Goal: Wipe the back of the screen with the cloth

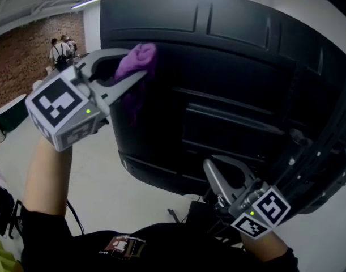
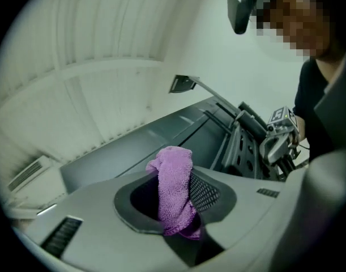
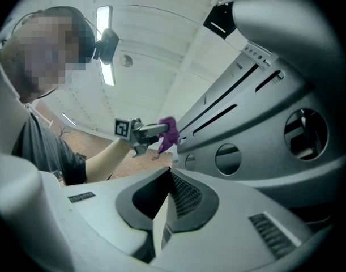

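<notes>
Cloth (image 1: 137,58), purple and bunched, sits pinched in the left gripper (image 1: 136,67). The jaws are clamped on its middle, so a wad sticks out past the tips and a tail hangs below. The left gripper view shows the same: the cloth (image 2: 175,186) stands up out of the closed pads, with the dark back of the screen (image 2: 161,135) beyond it. In the head view this gripper is raised at the upper left on a bare forearm (image 1: 45,180), and the cloth is at the upper left part of the screen (image 1: 235,84), a big black ribbed panel. I cannot tell whether the cloth presses on it. The right gripper (image 1: 215,174) is low at the lower right, near the screen's bottom edge and beside the black mount (image 1: 314,152). Its own view shows the jaws brought together with nothing between them (image 3: 170,174). That view looks up along the screen (image 3: 257,106) and takes in the left gripper (image 3: 153,130) with the cloth (image 3: 169,132) at the panel's far edge. The right gripper (image 2: 280,140) also shows by the mount in the left gripper view. Far off to the left, people (image 1: 62,50) stand before a brick wall (image 1: 25,55), and the floor (image 1: 122,191) below is pale.
</notes>
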Tool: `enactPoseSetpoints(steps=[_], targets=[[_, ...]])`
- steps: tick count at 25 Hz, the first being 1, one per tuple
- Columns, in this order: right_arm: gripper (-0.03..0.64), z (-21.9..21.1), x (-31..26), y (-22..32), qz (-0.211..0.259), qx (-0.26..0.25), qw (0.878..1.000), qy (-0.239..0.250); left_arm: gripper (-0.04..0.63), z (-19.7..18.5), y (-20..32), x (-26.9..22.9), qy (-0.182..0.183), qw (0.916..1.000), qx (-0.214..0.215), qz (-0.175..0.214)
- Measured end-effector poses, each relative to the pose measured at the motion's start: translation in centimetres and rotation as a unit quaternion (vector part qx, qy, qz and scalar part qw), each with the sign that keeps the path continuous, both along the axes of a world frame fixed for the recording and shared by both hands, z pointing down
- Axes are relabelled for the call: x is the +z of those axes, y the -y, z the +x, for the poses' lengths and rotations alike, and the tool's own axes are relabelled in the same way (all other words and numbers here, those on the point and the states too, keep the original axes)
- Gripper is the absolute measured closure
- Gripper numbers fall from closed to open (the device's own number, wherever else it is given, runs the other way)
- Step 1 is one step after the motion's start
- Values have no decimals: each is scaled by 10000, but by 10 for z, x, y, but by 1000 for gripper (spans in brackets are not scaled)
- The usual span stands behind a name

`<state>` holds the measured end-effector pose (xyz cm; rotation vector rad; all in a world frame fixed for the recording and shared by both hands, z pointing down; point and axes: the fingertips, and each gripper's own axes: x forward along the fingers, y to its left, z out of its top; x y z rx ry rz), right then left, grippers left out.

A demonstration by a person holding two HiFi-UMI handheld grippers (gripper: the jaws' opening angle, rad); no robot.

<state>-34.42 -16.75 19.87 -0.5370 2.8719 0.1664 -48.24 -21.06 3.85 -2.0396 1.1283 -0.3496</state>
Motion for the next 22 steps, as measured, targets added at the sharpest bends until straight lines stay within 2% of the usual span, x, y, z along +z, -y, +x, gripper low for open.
enactPoseSetpoints(steps=[2, 5, 7, 9, 11, 15, 22], targets=[[612, -1, -1, 0, 11, 21, 10000, -22, 486, -75, 2, 23, -627, 9957, -674, 42], [612, 0, -1, 2, -5, 99, 9999, -34, 486, -165, 19, 72, -1637, 9748, -1495, -230], [612, 4, -2, 3, -31, 185, 9998, -2, 486, -204, 31, 99, -2029, 9612, -1849, -263], [612, 9, -4, 5, -35, 297, 9995, 33, 486, -223, 43, 118, -2216, 9525, -2069, -281], [612, 12, -4, 6, -38, 397, 9992, 55, 486, -223, 56, 131, -2275, 9506, -2080, -362], [612, 10, -3, 7, -55, 464, 9989, 20, 486, -189, 77, 142, -2255, 9566, -1766, -531], [611, 10, -1, 2, -69, 535, 9985, -42, 486, -156, 80, 138, -2338, 9534, -1872, -369]])
